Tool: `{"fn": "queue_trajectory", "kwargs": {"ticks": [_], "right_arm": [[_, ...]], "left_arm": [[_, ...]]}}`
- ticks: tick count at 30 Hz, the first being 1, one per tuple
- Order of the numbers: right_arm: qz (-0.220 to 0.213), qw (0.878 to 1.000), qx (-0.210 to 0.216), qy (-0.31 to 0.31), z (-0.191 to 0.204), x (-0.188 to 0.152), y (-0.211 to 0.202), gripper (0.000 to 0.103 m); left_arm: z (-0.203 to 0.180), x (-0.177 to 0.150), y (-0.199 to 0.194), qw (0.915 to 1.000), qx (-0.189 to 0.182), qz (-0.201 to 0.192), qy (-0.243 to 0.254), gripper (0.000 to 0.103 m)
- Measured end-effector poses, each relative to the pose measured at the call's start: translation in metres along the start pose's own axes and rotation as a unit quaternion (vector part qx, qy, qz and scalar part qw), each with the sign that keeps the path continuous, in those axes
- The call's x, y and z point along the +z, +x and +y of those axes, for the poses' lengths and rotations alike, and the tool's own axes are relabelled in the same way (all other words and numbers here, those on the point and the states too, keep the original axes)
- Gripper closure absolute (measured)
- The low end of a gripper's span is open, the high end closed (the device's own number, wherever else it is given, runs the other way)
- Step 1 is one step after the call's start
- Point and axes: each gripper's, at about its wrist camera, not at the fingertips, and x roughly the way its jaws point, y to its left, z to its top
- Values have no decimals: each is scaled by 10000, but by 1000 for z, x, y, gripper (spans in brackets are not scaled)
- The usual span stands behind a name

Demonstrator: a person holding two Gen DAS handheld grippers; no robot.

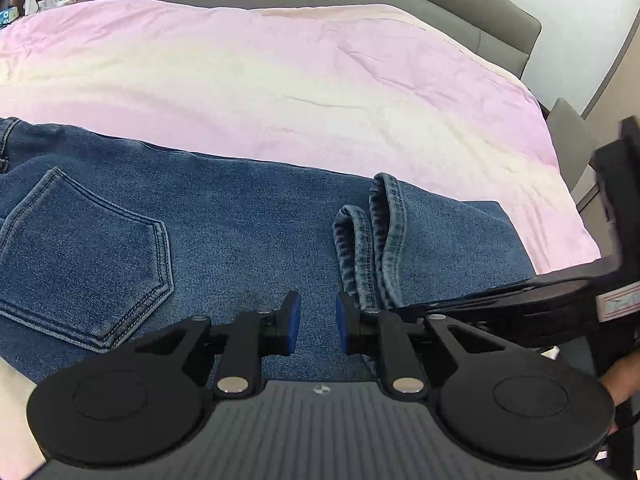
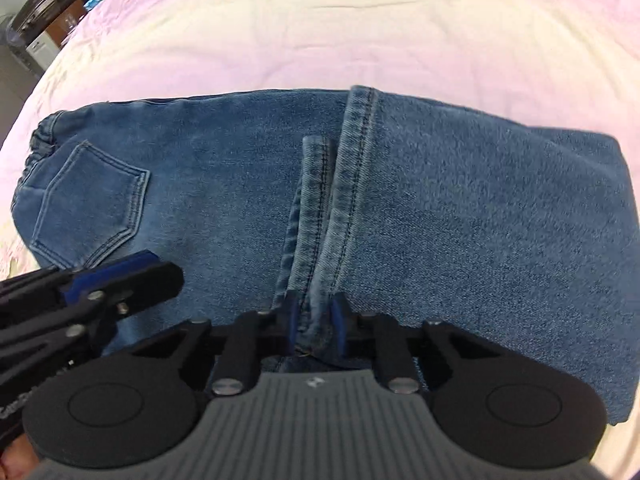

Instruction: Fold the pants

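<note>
Folding these jeans [image 2: 400,208] on the big pink bed [image 2: 280,32], I want the next fold to be neat. They lie flat and are already folded once, with the leg ends [image 2: 320,208] on top in the middle and the back pocket [image 2: 88,204] to the left. My right fingers [image 2: 314,322] are squeezed tight on the leg ends near me. My left fingers [image 1: 318,314] are open, holding nothing, just beside the leg ends. I should lift slowly and keep the edges lined up (no boxes or baskets here).
</note>
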Motion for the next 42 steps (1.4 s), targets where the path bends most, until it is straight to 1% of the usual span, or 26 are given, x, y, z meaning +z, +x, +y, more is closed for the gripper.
{"fn": "queue_trajectory", "kwargs": {"ticks": [4, 6, 9, 12, 15, 17, 18, 20, 21, 22, 23, 24, 27, 30, 33, 36, 37, 38, 39, 40, 42], "right_arm": [[-174, 9994, 290, -45, 1, -2, -37, 92], [-202, 9989, 359, -212, 6, -6, -53, 92], [-133, 9978, 425, -498, 18, -12, -60, 92], [-36, 9973, 340, -652, 21, -17, -48, 93], [139, 9980, 255, -568, 22, -18, -14, 92], [257, 9979, 235, -551, 20, -20, 2, 92], [279, 9980, 243, -522, 15, -22, 2, 91], [317, 9980, 347, -426, 10, -21, 1, 87], [343, 9976, 421, -437, 9, -19, -2, 82], [340, 9972, 474, -476, 9, -17, -5, 79], [329, 9967, 514, -537, 9, -15, -10, 73], [301, 9962, 532, -621, 10, -13, -15, 69], [194, 9937, 588, -930, 8, -7, -34, 70], [-41, 9907, 495, -1264, -1, 1, -60, 70], [-345, 9862, 104, -1618, -19, 9, -79, 70], [-489, 9825, -345, -1761, -46, 15, -87, 72], [-520, 9819, -467, -1763, -56, 16, -88, 77], [-545, 9815, -574, -1743, -66, 18, -86, 79], [-571, 9820, -651, -1677, -76, 19, -85, 81], [-594, 9836, -682, -1559, -87, 20, -83, 82], [-583, 9880, -563, -1317, -102, 21, -77, 86]], "left_arm": [[4, 1, -6, 9994, -228, -25, -246, 83], [5, 2, -8, 9986, -387, -25, -356, 83], [3, 3, -8, 9972, -573, 5, -476, 80], [2, 2, -6, 9960, -687, 32, -568, 78], [5, 1, -4, 9959, -664, 54, -617, 73], [7, 1, -1, 9957, -670, 116, -627, 71], [7, 1, 2, 9958, -668, 155, -612, 71], [5, 0, 7, 9963, -642, 221, -518, 70], [3, 0, 10, 9969, -612, 257, -425, 68], [0, -1, 12, 9974, -571, 279, -337, 67], [-2, -1, 14, 9977, -543, 292, -265, 66], [-3, -1, 15, 9980, -523, 301, -196, 65], [-3, 0, 15, 9982, -519, 254, -149, 59], [-1, 3, 13, 9984, -516, 138, -184, 55], [5, 6, 16, 9963, -727, 141, -428, 52], [11, 8, 22, 9919, -998, 166, -766, 47], [12, 8, 24, 9904, -1061, 145, -876, 46], [13, 8, 27, 9887, -1130, 128, -977, 45], [14, 8, 30, 9865, -1213, 130, -1094, 41], [15, 9, 34, 9843, -1273, 155, -1209, 37], [18, 9, 45, 9802, -1367, 258, -1411, 35]]}}
